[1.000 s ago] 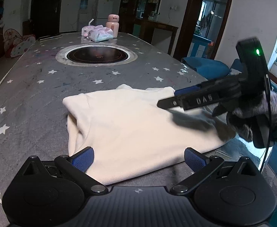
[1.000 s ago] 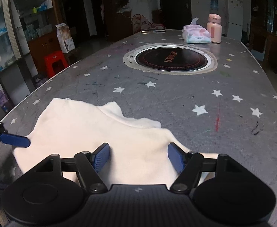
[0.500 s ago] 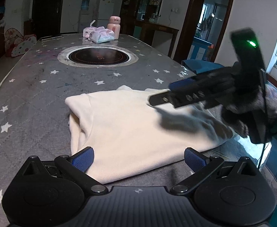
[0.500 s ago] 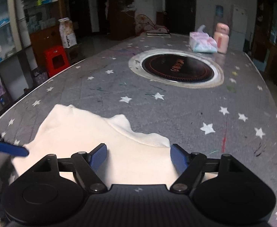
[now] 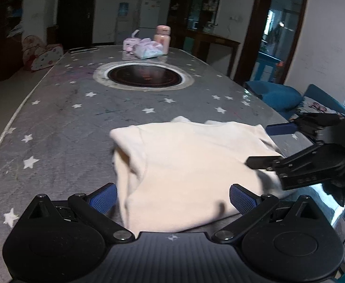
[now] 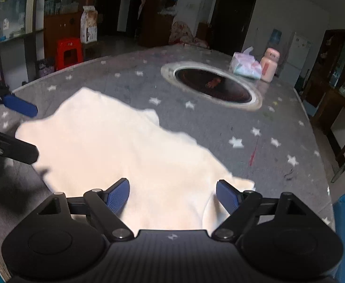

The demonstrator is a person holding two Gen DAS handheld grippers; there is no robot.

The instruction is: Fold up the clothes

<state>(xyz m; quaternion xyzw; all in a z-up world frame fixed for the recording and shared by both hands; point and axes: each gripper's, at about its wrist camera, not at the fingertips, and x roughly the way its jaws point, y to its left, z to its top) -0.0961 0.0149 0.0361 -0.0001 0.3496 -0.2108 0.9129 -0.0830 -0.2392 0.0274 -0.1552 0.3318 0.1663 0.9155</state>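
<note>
A long grey table (image 5: 54, 127) printed with white stars fills both views, with a round dark cooktop (image 5: 144, 76) sunk into its middle. At the far end stand a pink bottle (image 5: 162, 39) and tissue packs (image 5: 146, 49). A cream garment (image 5: 184, 165) lies flat at the table's near edge, already doubled over along its left side. The left gripper (image 5: 172, 197) hangs over its near hem, jaws spread, holding nothing. The right gripper (image 6: 172, 194) hovers over the garment's right end, likewise spread and empty. Any further fold would likely go best with both grippers pinching matching corners and all layers together, then laying the cloth over evenly.
</note>
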